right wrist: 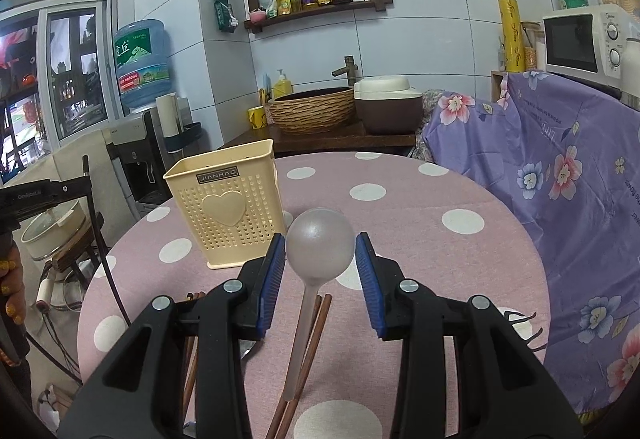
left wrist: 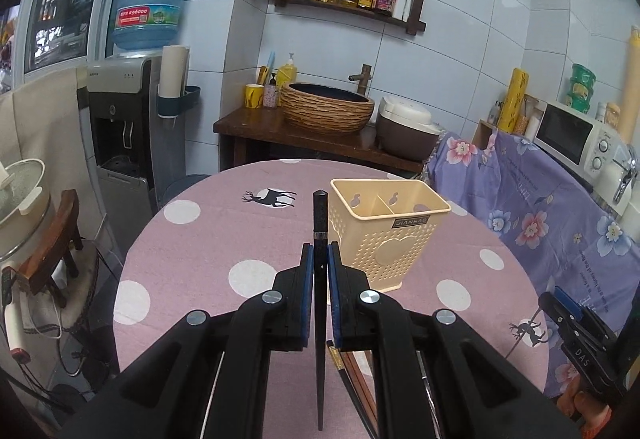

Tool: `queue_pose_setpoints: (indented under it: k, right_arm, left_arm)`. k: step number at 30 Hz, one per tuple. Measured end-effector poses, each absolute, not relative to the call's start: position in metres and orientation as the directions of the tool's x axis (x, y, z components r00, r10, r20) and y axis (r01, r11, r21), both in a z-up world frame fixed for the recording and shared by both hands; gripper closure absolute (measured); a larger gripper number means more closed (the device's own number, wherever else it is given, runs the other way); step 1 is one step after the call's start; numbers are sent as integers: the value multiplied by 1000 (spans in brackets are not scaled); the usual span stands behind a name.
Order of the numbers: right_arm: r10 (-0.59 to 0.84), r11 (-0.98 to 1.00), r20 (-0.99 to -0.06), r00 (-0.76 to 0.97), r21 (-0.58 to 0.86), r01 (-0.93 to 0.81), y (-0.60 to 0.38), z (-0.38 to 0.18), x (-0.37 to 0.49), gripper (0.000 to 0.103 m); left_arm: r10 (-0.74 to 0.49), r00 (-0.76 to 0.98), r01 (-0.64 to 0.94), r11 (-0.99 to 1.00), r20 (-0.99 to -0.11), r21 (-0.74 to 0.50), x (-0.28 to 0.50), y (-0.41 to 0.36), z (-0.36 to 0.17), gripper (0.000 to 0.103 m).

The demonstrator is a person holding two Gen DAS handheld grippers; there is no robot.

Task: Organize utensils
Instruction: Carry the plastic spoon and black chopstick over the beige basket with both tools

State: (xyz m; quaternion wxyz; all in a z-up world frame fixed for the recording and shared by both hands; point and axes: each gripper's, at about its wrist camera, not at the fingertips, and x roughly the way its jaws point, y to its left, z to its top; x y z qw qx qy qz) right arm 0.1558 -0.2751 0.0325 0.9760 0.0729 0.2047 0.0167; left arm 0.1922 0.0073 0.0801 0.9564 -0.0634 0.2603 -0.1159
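Observation:
My left gripper is shut on a black chopstick, held upright above the table just left of the cream utensil holder. The holder has two empty compartments. Brown chopsticks lie on the cloth below the left gripper. My right gripper is open, its blue pads on either side of the bowl of a translucent grey spoon that lies over brown chopsticks. The pads do not touch the spoon. The holder stands to the front left of the right gripper.
The round table has a pink polka-dot cloth. A purple floral cover drapes furniture at the table's right. A wooden counter with a basin and a rice cooker stands behind. A water dispenser is at the left.

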Motion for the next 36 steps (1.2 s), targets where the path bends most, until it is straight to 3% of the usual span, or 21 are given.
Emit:
queue_pose_setpoints:
  k: [13, 21, 27, 36]
  right_arm:
    - [140, 986, -365, 921, 136, -96, -261, 56, 179, 66]
    - [168, 986, -249, 954, 62, -157, -235, 141, 235, 66]
    - [140, 990, -176, 974, 47, -134, -217, 197, 284, 66]
    - [98, 995, -256, 962, 56, -87, -199, 139, 341, 66]
  left_arm:
    - [-292, 860, 234, 955, -418, -185, 196, 9, 118, 95]
    - [-399, 850, 332, 913, -344, -239, 223, 0, 193, 95]
    - [-361, 900, 304, 921, -244, -242, 249, -13, 239, 95]
    - [-307, 893, 237, 943, -329, -235, 292, -32, 176, 95]
